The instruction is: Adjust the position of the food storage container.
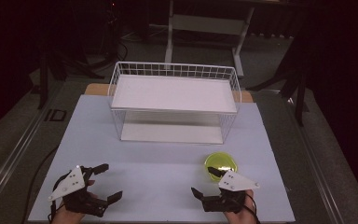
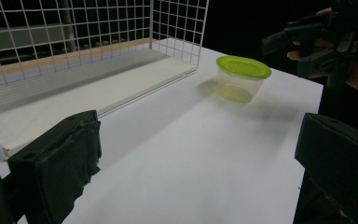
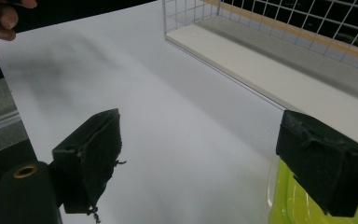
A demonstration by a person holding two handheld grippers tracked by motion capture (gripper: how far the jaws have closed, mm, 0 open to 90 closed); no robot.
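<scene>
**What was sitting on the table**

The table was covered by a flat white board [image 1: 158, 163]. Toward the far side stood a white wire-grid basket rack [image 1: 175, 74] with two white shelf panels, one above the other. Near the right front sat a small clear plastic tub with a lime-green lid [image 1: 221, 164], well apart from the rack.

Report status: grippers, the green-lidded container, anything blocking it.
Left gripper open, empty. Right gripper open, empty, beside the container, not gripping. Container shut, upright on table. Wire rack behind, path clear.
</scene>
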